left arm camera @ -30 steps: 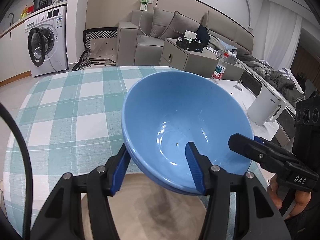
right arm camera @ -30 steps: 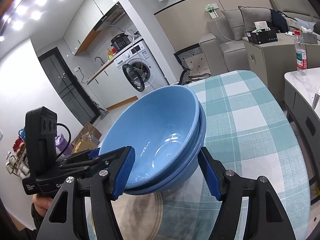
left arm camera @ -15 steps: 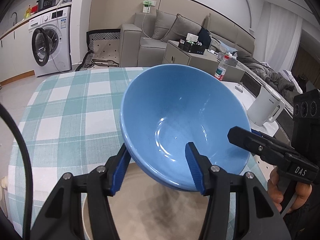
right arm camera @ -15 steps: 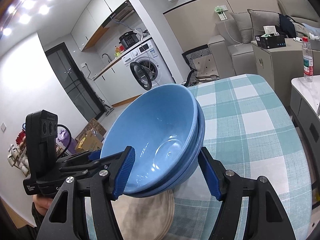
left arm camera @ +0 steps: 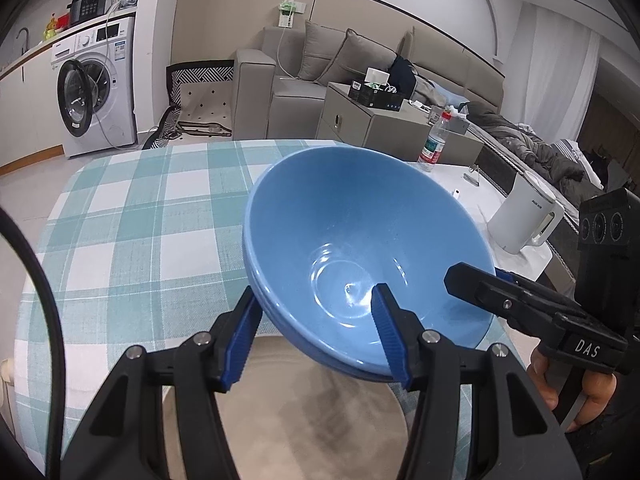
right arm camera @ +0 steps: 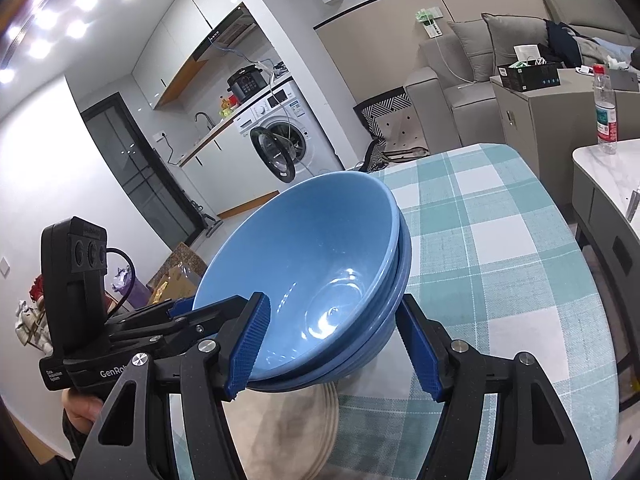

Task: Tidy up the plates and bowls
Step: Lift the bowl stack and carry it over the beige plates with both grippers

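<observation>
Left wrist view, L to R: washing machine (left arm camera: 94, 92) at back L, door ajar. Checked tablecloth (left arm camera: 132, 232) covers table. Left gripper (left arm camera: 316, 336) is closed on near rim of blue bowl stack (left arm camera: 360, 248): one blue pad outside the wall, the other inside the top bowl. Stack held tilted, clear of the cloth, above beige plates (left arm camera: 304, 420) lying on table just under it. Right gripper (left arm camera: 476, 280) enters from R edge, its tip over the stack's R rim; person's hand (left arm camera: 576, 396) on its handle. White kettle (left arm camera: 524, 216) and water bottle (left arm camera: 434, 146) on adjacent white table, well apart from stack.

Right wrist view, L to R: left gripper (right arm camera: 180, 316) at L, clamped on stack's L rim. Blue bowl stack (right arm camera: 312, 280) in centre, at least 3 nested rims visible. Right gripper (right arm camera: 332, 352) grips the stack: L pad inside the top bowl, R pad against outer wall of lower bowls. Beige plates (right arm camera: 296, 428) stacked below. Checked tablecloth (right arm camera: 500, 248) to R, water bottle (right arm camera: 606, 112) at far R.
</observation>
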{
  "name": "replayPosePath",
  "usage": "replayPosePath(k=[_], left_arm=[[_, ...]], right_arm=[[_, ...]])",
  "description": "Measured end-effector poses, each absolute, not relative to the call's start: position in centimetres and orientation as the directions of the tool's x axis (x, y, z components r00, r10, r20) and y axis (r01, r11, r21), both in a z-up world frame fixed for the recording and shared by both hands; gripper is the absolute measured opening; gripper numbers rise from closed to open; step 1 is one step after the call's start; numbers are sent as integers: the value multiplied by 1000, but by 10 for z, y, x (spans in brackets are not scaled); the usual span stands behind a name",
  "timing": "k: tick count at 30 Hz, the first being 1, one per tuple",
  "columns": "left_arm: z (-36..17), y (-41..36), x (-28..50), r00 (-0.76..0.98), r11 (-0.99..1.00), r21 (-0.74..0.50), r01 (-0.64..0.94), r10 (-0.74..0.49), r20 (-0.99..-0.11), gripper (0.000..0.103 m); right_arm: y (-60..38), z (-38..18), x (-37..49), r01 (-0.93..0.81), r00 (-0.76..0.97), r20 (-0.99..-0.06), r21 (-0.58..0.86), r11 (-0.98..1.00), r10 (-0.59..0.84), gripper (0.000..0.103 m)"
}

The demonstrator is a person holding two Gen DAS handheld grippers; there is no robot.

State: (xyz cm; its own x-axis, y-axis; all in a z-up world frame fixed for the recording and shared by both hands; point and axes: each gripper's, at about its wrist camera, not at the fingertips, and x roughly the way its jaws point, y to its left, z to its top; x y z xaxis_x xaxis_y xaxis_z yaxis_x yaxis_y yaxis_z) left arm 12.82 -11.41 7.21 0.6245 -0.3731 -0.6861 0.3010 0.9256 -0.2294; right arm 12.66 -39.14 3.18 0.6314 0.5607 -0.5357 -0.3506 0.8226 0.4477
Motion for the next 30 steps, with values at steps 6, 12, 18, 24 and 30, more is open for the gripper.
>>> replayPosePath(k=[6, 12, 18, 24, 30], left_arm=[[80, -114, 123, 637, 924, -230, 307, -379, -671, 55], [88, -111, 115, 654, 923, -229, 311, -382, -653, 55], [93, -103, 106, 665, 923, -233, 307, -383, -641, 55], [95, -92, 96, 674, 928, -227, 294, -370, -639, 55], [92, -79, 86, 673, 937, -215, 274, -347, -654, 55]], right_arm=[[-395, 41, 121, -354, 625, -526, 467, 810, 577, 67], [-393, 51, 116, -359, 626, -530, 456, 815, 572, 67], [-386, 57, 110, -374, 621, -536, 437, 818, 571, 67], [-373, 59, 104, -398, 606, -543, 426, 812, 582, 67], [-356, 56, 100, -419, 584, -555, 418, 806, 592, 67]])
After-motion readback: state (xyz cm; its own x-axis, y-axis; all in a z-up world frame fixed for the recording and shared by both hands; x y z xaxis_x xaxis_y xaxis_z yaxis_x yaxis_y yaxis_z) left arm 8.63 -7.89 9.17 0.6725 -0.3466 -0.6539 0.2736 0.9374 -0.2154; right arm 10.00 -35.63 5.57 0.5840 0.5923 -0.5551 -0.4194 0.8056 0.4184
